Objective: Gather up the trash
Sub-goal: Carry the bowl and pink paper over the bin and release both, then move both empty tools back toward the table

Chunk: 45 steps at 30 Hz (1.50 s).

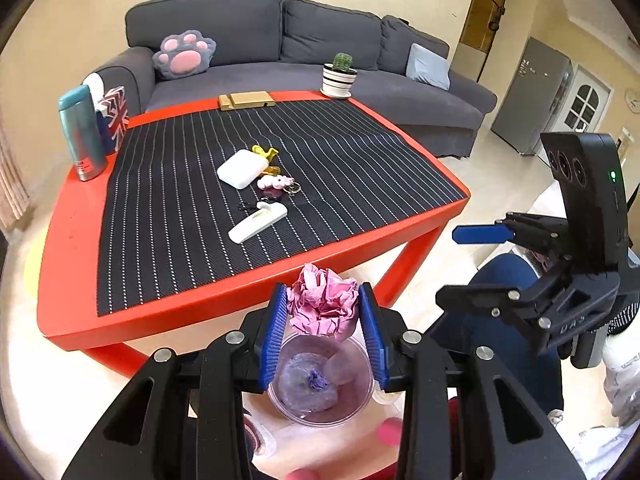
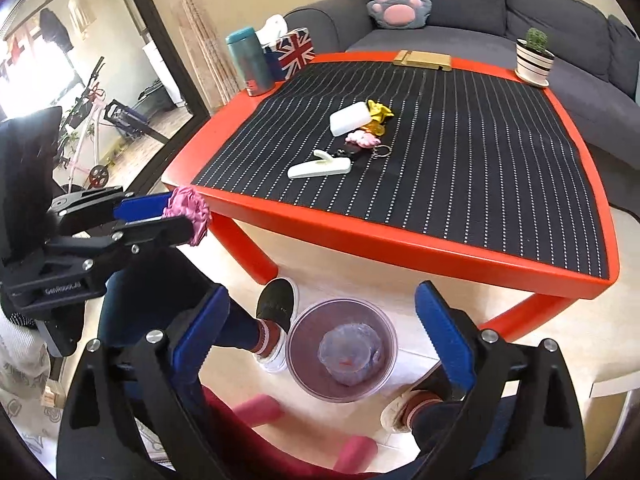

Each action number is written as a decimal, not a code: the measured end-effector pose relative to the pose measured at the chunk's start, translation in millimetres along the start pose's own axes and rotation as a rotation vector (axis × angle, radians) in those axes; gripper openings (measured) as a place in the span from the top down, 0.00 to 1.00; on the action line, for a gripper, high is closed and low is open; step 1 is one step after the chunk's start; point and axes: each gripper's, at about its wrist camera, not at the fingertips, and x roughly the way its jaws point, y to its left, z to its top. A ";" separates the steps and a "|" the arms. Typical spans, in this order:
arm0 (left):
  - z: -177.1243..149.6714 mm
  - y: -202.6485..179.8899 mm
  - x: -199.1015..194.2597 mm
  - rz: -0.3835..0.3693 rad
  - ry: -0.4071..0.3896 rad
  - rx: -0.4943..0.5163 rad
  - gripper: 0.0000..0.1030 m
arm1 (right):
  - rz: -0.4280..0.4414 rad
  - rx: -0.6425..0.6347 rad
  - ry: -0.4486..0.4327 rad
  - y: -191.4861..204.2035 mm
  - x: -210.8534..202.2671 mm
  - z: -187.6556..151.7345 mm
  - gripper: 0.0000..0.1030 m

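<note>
Over bin (image 1: 320, 380): left tongs (image 1: 323, 312) clamp pink paper wad (image 1: 322, 304); right tongs (image 2: 320, 320) wide, empty; shoe (image 2: 276, 304) right view only.

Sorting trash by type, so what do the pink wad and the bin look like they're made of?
Pink wad: looks like thin paper or tissue, matte, with sharp creases and crumpled folds. Bin: seemingly clear, glossy plastic; the floor and the trash inside show through its wall.

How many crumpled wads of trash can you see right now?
2: a pink paper wad clamped in the left gripper, above the bin on the floor; a purple wad already in the bin. More may be hidden beneath it.
</note>
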 end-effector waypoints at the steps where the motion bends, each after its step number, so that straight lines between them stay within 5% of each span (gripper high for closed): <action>1: -0.7 -1.1 0.8 -0.003 0.003 0.001 0.65 | -0.001 0.002 -0.002 -0.9 -0.7 0.1 0.10; 14: -0.1 -16.6 4.3 -0.032 0.017 0.038 0.63 | -0.019 0.016 -0.015 -7.8 -8.1 -1.1 0.10; 16: 1.1 -17.9 4.1 -0.029 0.016 0.039 0.52 | -0.022 0.017 -0.018 -8.8 -9.5 -0.6 0.10; 18: 2.2 -16.0 1.4 -0.015 -0.016 0.019 0.08 | -0.023 0.019 -0.022 -9.9 -10.7 -0.1 0.10; 45: 8.3 2.0 -1.1 0.014 -0.027 -0.034 0.07 | -0.020 0.019 -0.031 -9.9 -11.1 12.3 0.10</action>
